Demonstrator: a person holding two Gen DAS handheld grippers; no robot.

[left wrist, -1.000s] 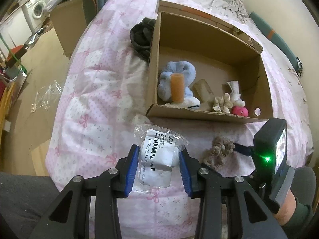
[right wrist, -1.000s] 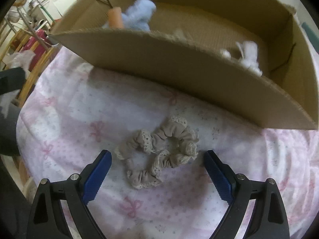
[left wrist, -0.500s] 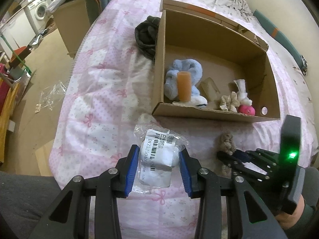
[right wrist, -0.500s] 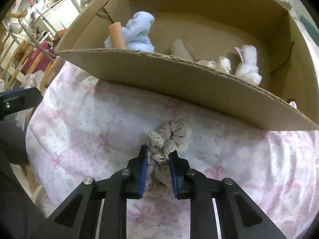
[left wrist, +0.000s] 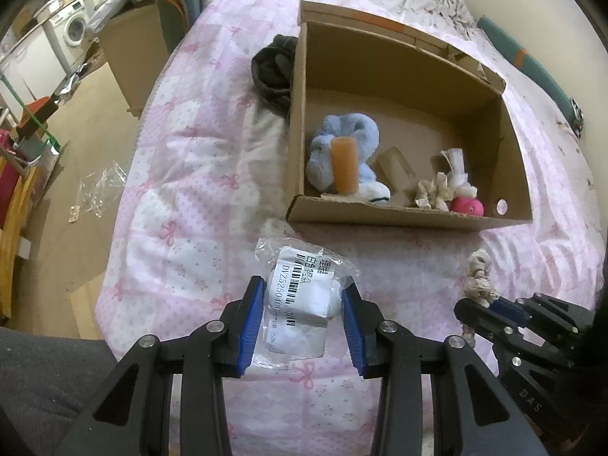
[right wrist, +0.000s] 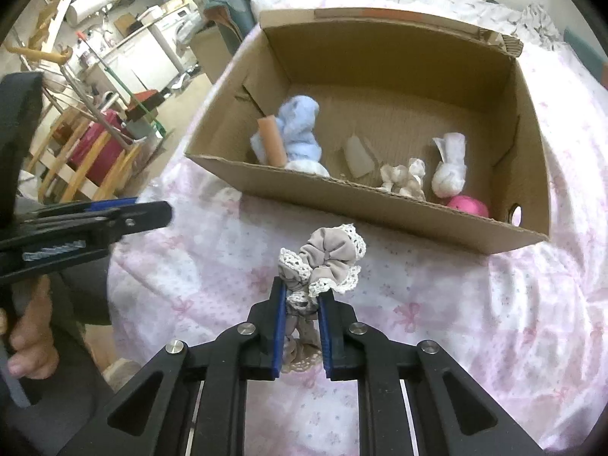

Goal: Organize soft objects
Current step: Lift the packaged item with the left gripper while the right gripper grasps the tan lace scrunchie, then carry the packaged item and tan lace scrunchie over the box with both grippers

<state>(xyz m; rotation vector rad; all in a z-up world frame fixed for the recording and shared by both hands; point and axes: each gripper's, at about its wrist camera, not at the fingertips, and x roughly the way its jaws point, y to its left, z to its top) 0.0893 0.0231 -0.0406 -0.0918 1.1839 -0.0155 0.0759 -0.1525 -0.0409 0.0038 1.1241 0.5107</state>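
My left gripper (left wrist: 304, 290) is shut on a clear plastic bag with a white soft item and a barcode label (left wrist: 304, 296), held above the pink bedspread. My right gripper (right wrist: 302, 290) is shut on a beige lace-trimmed scrunchie (right wrist: 326, 262), lifted off the bed in front of the cardboard box (right wrist: 380, 209). The scrunchie also shows in the left wrist view (left wrist: 478, 277). The box (left wrist: 399, 216) holds a blue plush (left wrist: 342, 144), an orange cylinder (left wrist: 344, 169), a cream scrunchie (left wrist: 431, 192), a white cloth bundle (left wrist: 458, 174) and a pink ball (left wrist: 467, 205).
A dark garment (left wrist: 273, 64) lies on the bed left of the box. The bed's left edge drops to a floor with plastic wrap (left wrist: 95, 190) and a cardboard cabinet (left wrist: 133, 49). A wooden rack (right wrist: 87, 159) stands left of the bed.
My right gripper closed on the beige scrunchie and lifted it off the bed, pulling back from the box. My left gripper kept hold of the bagged item and rose slightly.
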